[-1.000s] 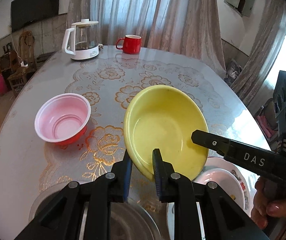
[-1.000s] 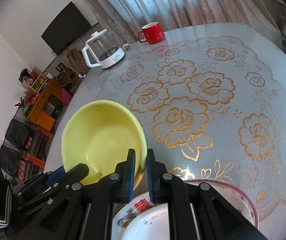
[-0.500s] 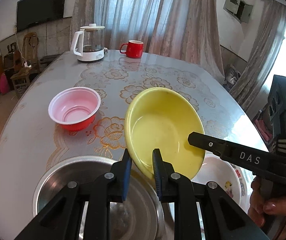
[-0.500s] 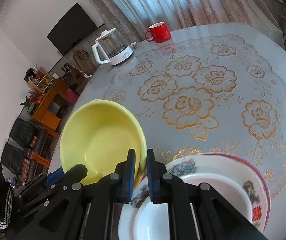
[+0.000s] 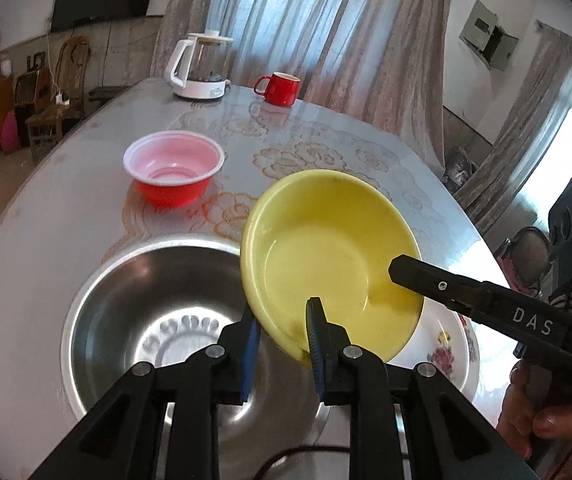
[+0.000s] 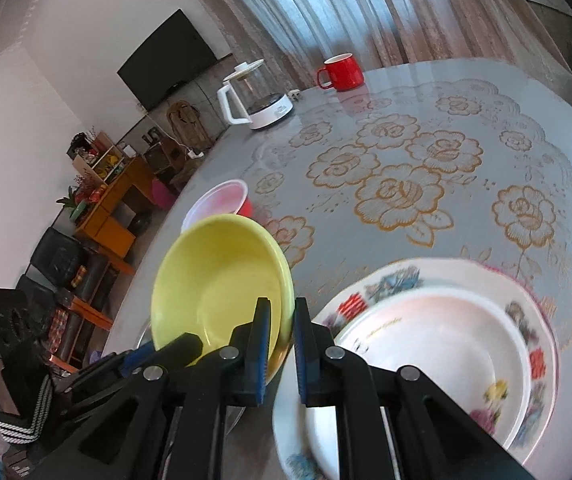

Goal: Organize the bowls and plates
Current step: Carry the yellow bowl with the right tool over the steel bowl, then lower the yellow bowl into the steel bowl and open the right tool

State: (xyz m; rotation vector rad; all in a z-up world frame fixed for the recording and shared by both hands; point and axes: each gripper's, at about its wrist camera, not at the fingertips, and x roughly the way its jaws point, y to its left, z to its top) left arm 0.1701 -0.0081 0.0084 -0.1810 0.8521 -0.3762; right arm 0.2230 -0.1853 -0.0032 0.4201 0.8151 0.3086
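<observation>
Both grippers hold a yellow bowl (image 5: 334, 256) tilted above the table. My left gripper (image 5: 281, 334) is shut on its near rim. My right gripper (image 6: 279, 344) is shut on its opposite rim, and its finger shows in the left wrist view (image 5: 418, 276). The yellow bowl (image 6: 221, 288) hangs over the edge of a large steel bowl (image 5: 157, 312). A red bowl with a pink inside (image 5: 173, 172) stands further back on the table. Stacked floral plates (image 6: 438, 344) lie to the right, partly under the yellow bowl (image 5: 446, 344).
A white kettle (image 5: 201, 68) and a red mug (image 5: 279, 88) stand at the far side of the round table (image 6: 486, 160) with a gold rose cloth. The table's edge is close on the left. A person's hand (image 5: 546, 420) holds the right gripper.
Both grippers pulled back and lifted with the yellow bowl. The steel bowl and the floral plates have come much more into view beneath it.
</observation>
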